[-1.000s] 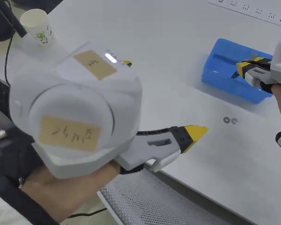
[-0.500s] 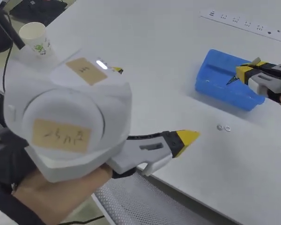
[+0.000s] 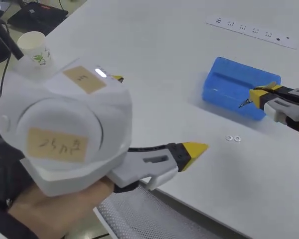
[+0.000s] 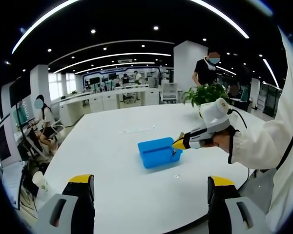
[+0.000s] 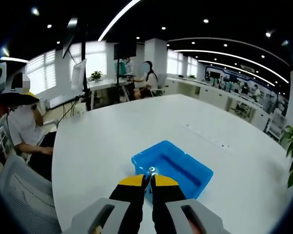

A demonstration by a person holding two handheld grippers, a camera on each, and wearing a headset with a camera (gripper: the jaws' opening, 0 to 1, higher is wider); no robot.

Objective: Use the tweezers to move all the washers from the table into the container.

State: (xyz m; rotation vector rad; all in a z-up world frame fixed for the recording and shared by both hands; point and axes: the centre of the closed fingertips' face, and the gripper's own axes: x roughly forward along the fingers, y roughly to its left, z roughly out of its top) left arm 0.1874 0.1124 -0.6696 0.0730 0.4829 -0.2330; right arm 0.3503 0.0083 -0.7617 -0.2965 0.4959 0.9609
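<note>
Blue plastic container point(image 5: 185, 170) under our right gripper point(image 5: 147, 179), clamped on thin metal tweezers point(image 3: 245, 103) bearing silver washer point(image 5: 152, 169); we judged release next. Left gripper point(image 4: 150, 179) gaped.

Table point(image 3: 164, 59) top is a smooth matt white, laminate-looking. The container point(image 3: 229, 84) over at 2 o'clock in the head view is blue plastic with a bit of sheen. The washers point(image 3: 233, 138) are tiny bright metal rings, and the tweezers point(image 3: 245, 103) tip looks like bare metal too. The left gripper point(image 3: 157, 113) has a matt white plastic shell, shinier yellow tips and tan paper-ish labels point(image 3: 57, 144). Paper cup point(image 3: 34, 47) at 10 o'clock, grey mesh chair point(image 3: 134, 219) at 6.
</note>
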